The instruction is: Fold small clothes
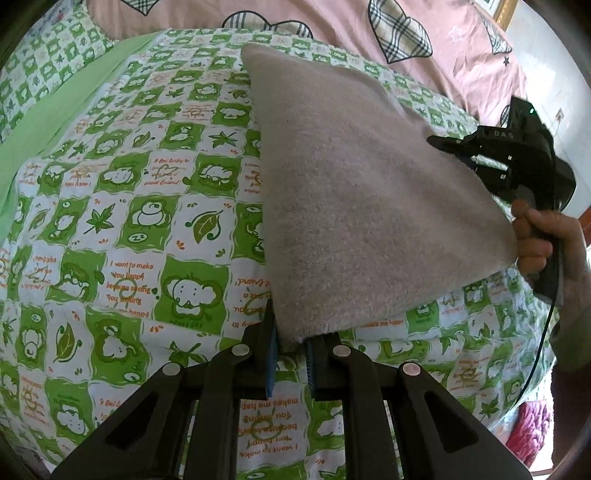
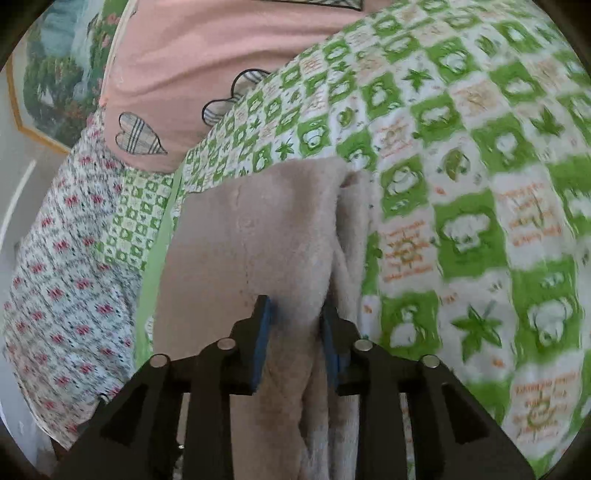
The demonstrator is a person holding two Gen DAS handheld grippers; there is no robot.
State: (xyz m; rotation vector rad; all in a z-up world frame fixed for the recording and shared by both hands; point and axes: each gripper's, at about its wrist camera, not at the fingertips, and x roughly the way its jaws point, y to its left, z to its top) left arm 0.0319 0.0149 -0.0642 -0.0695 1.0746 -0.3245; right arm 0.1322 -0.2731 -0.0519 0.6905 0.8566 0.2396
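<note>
A fuzzy beige garment (image 1: pixel 369 199) hangs lifted above the green-and-white patterned bedspread (image 1: pixel 129 221), stretched between both grippers. My left gripper (image 1: pixel 290 345) is shut on its near corner, the blue pads pinching the cloth. At the right of the left wrist view, my right gripper (image 1: pixel 454 146), held by a hand (image 1: pixel 543 236), grips the far corner. In the right wrist view the beige garment (image 2: pixel 258 236) hangs folded in front, and my right gripper (image 2: pixel 295 321) is shut on a bunched fold of it. The bedspread (image 2: pixel 461 184) is blurred by motion.
A pink quilt with plaid hearts (image 1: pixel 332 22) lies along the far side of the bed. A floral sheet (image 2: pixel 62 277) covers the bed's edge and a framed picture (image 2: pixel 51 74) hangs on the wall beyond. A magenta cloth (image 1: pixel 528 428) lies off the bed's right edge.
</note>
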